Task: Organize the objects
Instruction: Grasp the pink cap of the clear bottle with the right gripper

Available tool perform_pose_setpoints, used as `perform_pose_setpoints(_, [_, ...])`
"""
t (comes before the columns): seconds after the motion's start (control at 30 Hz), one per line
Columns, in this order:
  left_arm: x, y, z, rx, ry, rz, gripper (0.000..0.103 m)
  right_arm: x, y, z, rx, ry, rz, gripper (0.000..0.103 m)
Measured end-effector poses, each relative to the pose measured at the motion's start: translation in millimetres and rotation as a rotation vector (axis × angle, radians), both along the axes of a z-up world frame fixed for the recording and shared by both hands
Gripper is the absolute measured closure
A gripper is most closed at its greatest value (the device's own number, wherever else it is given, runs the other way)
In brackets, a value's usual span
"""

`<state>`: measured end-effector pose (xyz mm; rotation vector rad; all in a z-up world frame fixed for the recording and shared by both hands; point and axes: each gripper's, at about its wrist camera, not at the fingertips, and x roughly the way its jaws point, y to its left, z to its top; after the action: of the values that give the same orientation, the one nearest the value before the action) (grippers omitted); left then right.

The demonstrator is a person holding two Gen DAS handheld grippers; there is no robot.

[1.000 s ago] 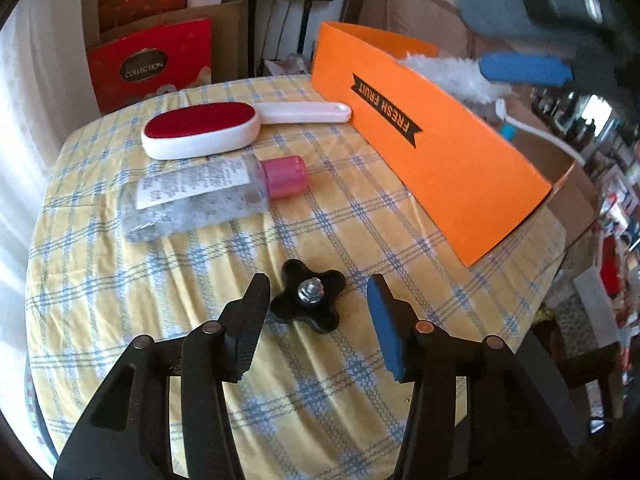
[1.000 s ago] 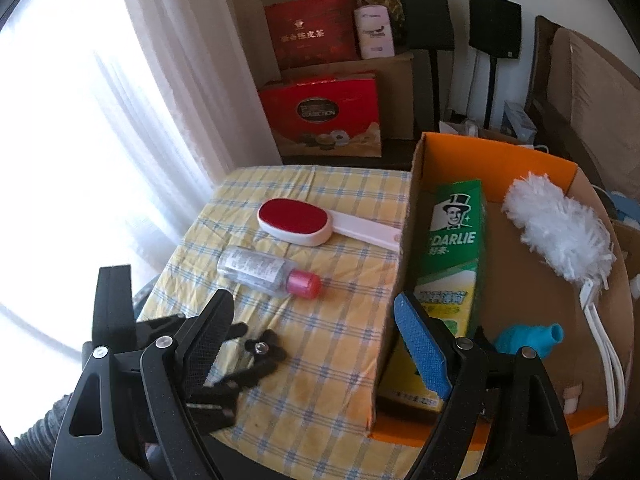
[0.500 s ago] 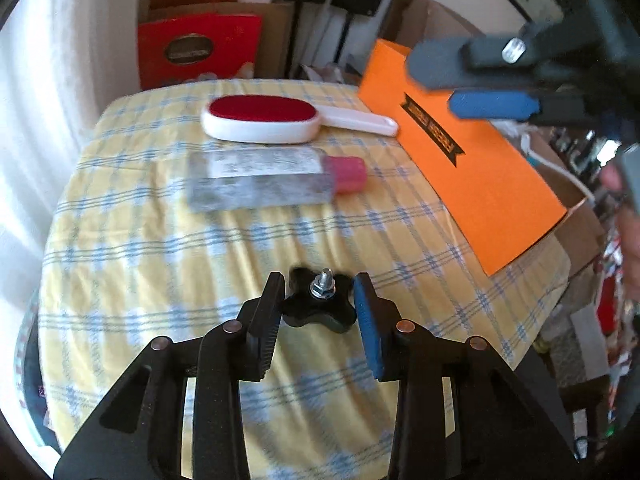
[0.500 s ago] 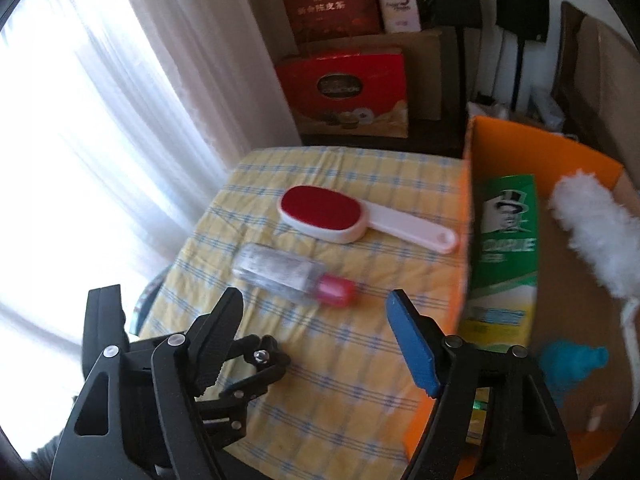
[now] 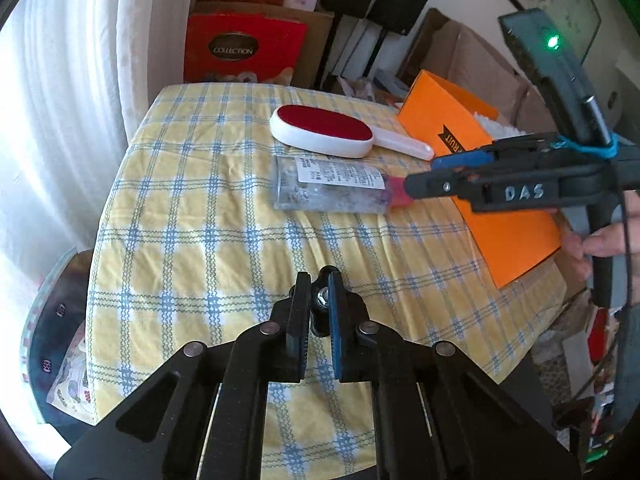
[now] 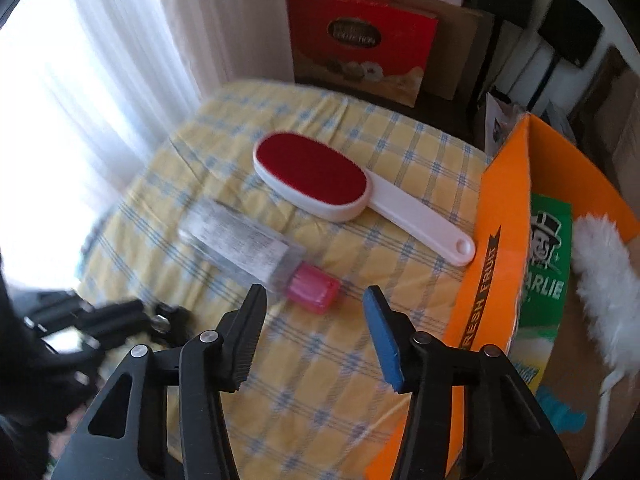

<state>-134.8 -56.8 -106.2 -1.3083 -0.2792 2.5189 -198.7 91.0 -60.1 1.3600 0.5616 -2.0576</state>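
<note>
Two grippers work over a table (image 5: 168,240) covered in a yellow cloth with blue checks. At the near left, the left gripper (image 5: 319,300) has closed its jaws narrow around the threaded stud of a small black star-shaped knob (image 5: 322,312), which sits on the cloth near the table's front edge; the pads press on the stud, so the knob is gripped. Farther back and toward the middle lies a clear bottle (image 5: 328,192) on its side, its printed label up and its pink cap (image 6: 314,294) pointing right. Just beyond the bottle rests a white lint brush (image 6: 312,176) with a red oval pad, its handle reaching right toward the box. The right gripper (image 6: 316,320) hangs above the cloth just near the pink cap, its jaws having just been closing yet half apart, with nothing pressed between the pads; the cap lies just beyond the fingertips. In the left wrist view this gripper comes in from the right, held by a hand (image 5: 604,236). On the right stands an orange cardboard box (image 6: 500,220) marked FRESH FRUIT, touching the table's right side. Inside it lie a green toothpaste carton (image 6: 546,264), a white fluffy duster (image 6: 604,276) and a small teal object (image 6: 560,412) nearer the front.
</note>
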Motion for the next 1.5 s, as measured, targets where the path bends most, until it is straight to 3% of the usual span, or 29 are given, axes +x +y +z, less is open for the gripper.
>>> perform_pose_setpoints(0.2, [3.6, -0.4, 0.5, 0.015, 0.004, -0.014, 0.093, -4.5, -12.5, -18.1, 0.118, -0.02, 0.104, 0.051])
perform_pose_setpoints(0.33, [7.3, 2.0, 2.7, 0.007, 0.028, -0.029, 0.065, -7.5, -18.7, -27.6, 0.165, -0.033, 0.148, 0.052])
perform_pose_setpoints(0.4, [7.0, 3.9, 2.4, 0.0, 0.029, -0.035, 0.06, -6.2, -24.5, -30.1, 0.19, -0.027, 0.18, 0.052])
perform_pose_setpoints(0.53, [2.5, 9.5, -1.8, -0.016, 0.008, -0.046, 0.057, -0.2, -36.9, -32.9, 0.276, 0.029, 0.245, 0.052])
perform_pose_setpoints(0.7, [-2.1, 15.5, -6.2, -0.033, 0.003, -0.065, 0.056, 1.9, -45.7, -41.0, 0.325, 0.035, 0.299, 0.052])
perform_pose_setpoints(0.87, [-5.0, 13.5, -11.4, -0.018, -0.009, -0.059, 0.054, 6.7, -50.8, -46.1, 0.307, 0.025, 0.346, 0.056])
perform_pose_setpoints(0.93, [-5.6, 10.9, -13.0, -0.012, -0.014, -0.052, 0.054, 9.4, -50.9, -47.5, 0.284, -0.004, 0.348, 0.074])
perform_pose_setpoints(1.0, [-4.8, 8.2, -14.5, -0.005, -0.014, -0.049, 0.054, 13.7, -48.7, -46.4, 0.235, -0.053, 0.343, 0.076])
perform_pose_setpoints(1.3, [-2.4, 14.1, -14.7, -0.021, 0.002, -0.078, 0.053, 16.8, -46.7, -42.9, 0.114, -0.046, 0.23, 0.076])
perform_pose_setpoints(1.5, [-3.9, 17.3, -16.3, -0.042, 0.006, -0.091, 0.056, 10.0, -42.0, -38.9, 0.008, -0.105, 0.159, 0.077])
